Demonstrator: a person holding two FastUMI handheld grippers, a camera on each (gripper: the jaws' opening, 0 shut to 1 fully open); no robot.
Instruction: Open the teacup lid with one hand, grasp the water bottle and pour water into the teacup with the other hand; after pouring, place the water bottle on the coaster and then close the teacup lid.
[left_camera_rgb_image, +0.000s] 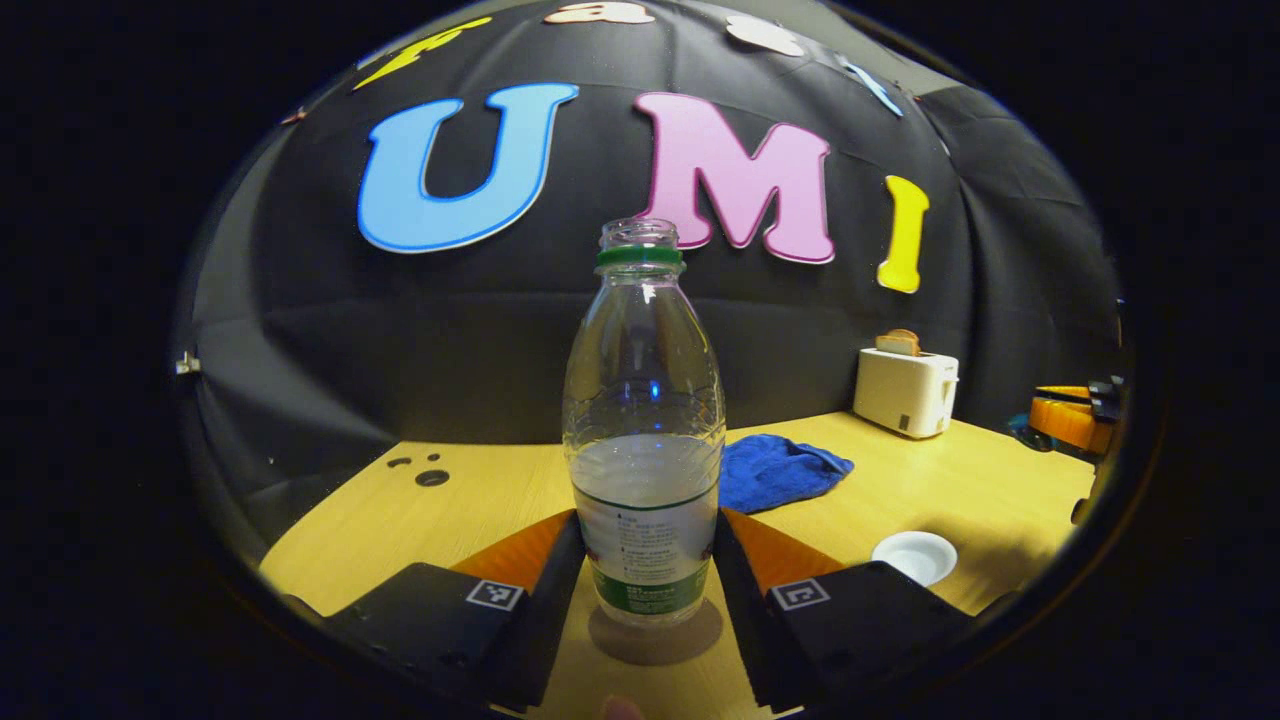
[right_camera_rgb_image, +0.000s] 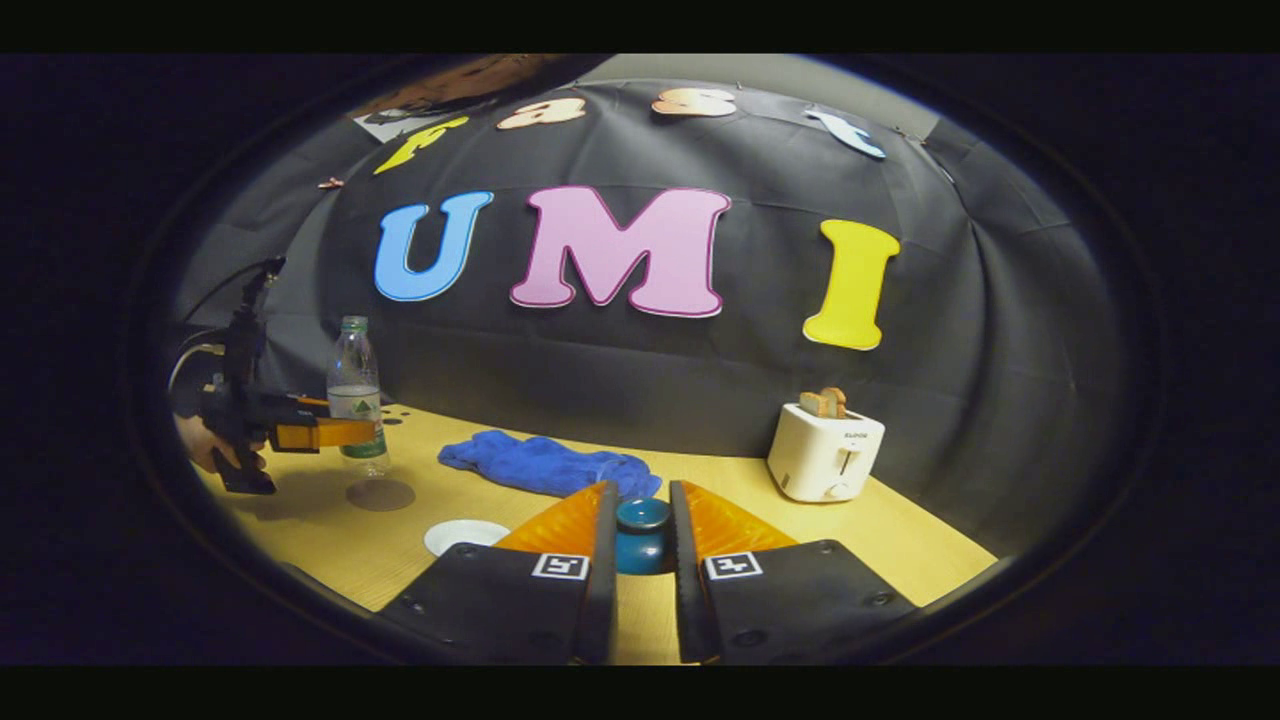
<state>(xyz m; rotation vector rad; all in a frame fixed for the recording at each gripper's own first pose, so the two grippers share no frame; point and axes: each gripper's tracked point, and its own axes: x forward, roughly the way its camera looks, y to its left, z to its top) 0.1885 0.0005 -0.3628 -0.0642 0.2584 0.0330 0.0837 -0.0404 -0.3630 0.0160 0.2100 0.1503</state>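
Yellow wood table (left_camera_rgb_image: 480, 500) holds the water bottle (left_camera_rgb_image: 645, 420), standing upright with its cap off, and the left gripper (left_camera_rgb_image: 648, 575) has both fingers pressed on its label, whose small print is too tiny to read. From the right gripper view, the bottle stands over a round coaster (right_camera_rgb_image: 380, 494) at far left. Near the middle, the right gripper (right_camera_rgb_image: 643, 560) pinches the blue teacup lid (right_camera_rgb_image: 642, 516), with a white toaster (right_camera_rgb_image: 825, 452) to the right.

The right gripper (right_camera_rgb_image: 641, 560) has its fingers close on either side of a blue teacup (right_camera_rgb_image: 642, 538) on the wooden table (right_camera_rgb_image: 900, 560). Far left, the left gripper (right_camera_rgb_image: 345, 433) holds an uncapped water bottle (right_camera_rgb_image: 355, 395) above a round coaster (right_camera_rgb_image: 380, 494). A white saucer (right_camera_rgb_image: 462, 535), blue cloth (right_camera_rgb_image: 545, 465) and toaster (right_camera_rgb_image: 825, 452) stand beyond.
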